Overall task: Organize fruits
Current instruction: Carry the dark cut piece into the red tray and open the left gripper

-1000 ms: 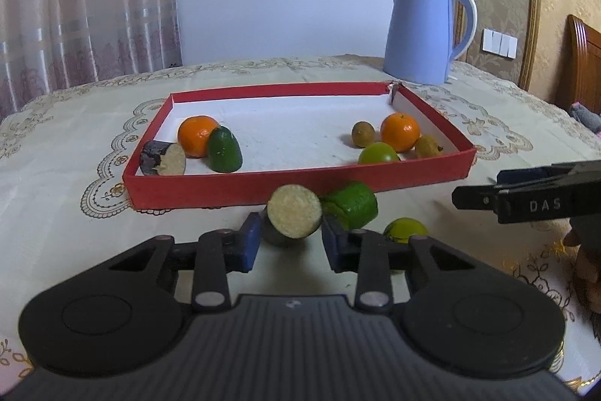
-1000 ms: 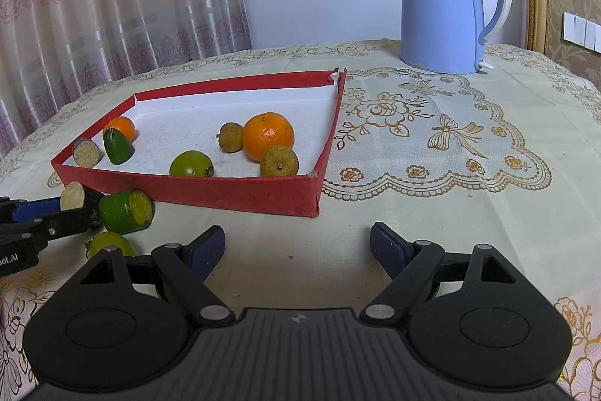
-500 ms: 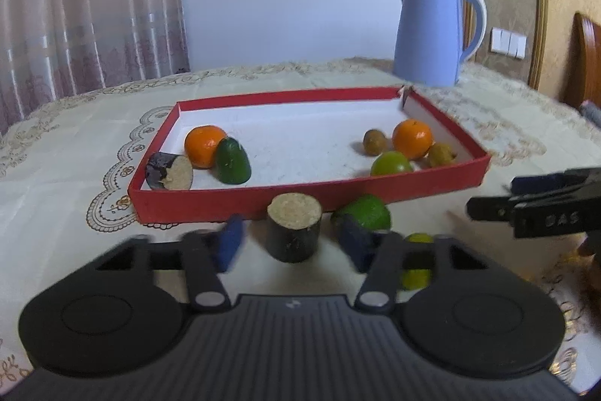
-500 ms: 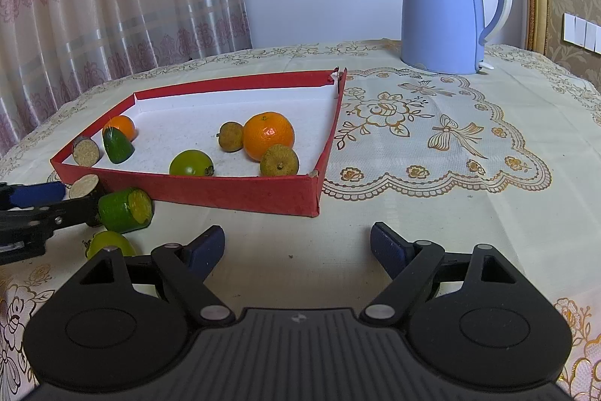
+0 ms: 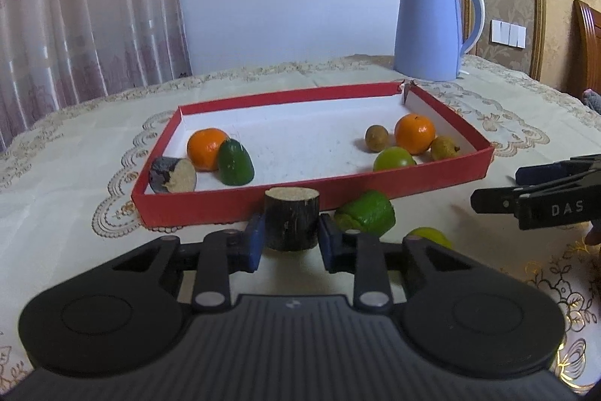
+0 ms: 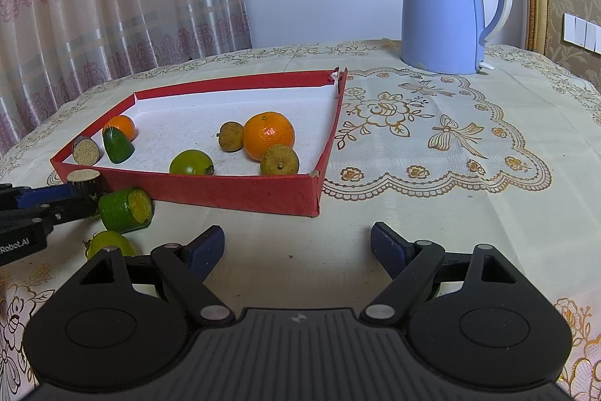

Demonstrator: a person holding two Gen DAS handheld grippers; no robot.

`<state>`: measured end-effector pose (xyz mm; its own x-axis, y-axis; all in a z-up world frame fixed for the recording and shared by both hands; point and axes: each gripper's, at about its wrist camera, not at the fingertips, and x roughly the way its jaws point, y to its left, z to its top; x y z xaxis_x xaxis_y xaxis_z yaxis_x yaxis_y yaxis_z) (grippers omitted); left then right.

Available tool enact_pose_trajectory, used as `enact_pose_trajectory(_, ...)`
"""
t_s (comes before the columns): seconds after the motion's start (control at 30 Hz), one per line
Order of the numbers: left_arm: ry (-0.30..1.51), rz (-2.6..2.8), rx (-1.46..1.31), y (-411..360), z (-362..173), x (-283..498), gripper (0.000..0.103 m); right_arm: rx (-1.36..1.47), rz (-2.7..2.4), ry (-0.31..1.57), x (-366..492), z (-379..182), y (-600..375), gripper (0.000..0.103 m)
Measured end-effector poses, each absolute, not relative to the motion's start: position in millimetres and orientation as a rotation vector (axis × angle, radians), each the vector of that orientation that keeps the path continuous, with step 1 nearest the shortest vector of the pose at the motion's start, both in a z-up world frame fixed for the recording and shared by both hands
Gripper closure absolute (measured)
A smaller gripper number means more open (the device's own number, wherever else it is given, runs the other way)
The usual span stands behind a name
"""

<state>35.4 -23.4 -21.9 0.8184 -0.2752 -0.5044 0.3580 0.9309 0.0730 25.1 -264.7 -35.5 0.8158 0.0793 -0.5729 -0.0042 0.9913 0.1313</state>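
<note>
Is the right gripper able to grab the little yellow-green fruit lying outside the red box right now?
Probably yes. The right gripper is open and holds nothing, and the yellow-green fruit lies on the cloth just beside its left finger. The left gripper, shut on the dark stub, sits close by, so it might crowd the reach.

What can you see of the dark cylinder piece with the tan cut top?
The dark cylinder piece with the tan cut top is a short stub, with a blackish, rough-looking side and a grainy pale end facing up. It stands upright on the tablecloth just outside the red tray's near wall. The left gripper is shut on it, blue pads pressing both sides. A green cut piece lies close beside it.
</note>
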Motion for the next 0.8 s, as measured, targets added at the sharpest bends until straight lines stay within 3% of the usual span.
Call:
enact_pose_trajectory(0.37, 0.434, -0.352, 0.168, -21, -3, 28, 0.077, 0.122, 0.044, 0.617, 25, -36, -264, 0.018)
enact_pose_trajectory(0.47, 0.438, -0.343, 0.185, -23, 1, 36, 0.101, 0.122, 0.044, 0.617, 25, -37, -264, 0.017)
enact_pose_trajectory(0.63, 0.488, -0.341, 0.157, -15, -3, 46, 0.1, 0.122, 0.044, 0.617, 25, -36, -264, 0.017)
enact_pose_trajectory(0.73, 0.503, -0.353, 0.104, 2, -4, 40, 0.078, 0.121, 0.044, 0.617, 26, -36, -264, 0.017)
enact_pose_trajectory(0.8, 0.474, -0.326, 0.093, 10, -3, 33, 0.033, 0.12, 0.044, 0.618, 25, -37, -264, 0.017)
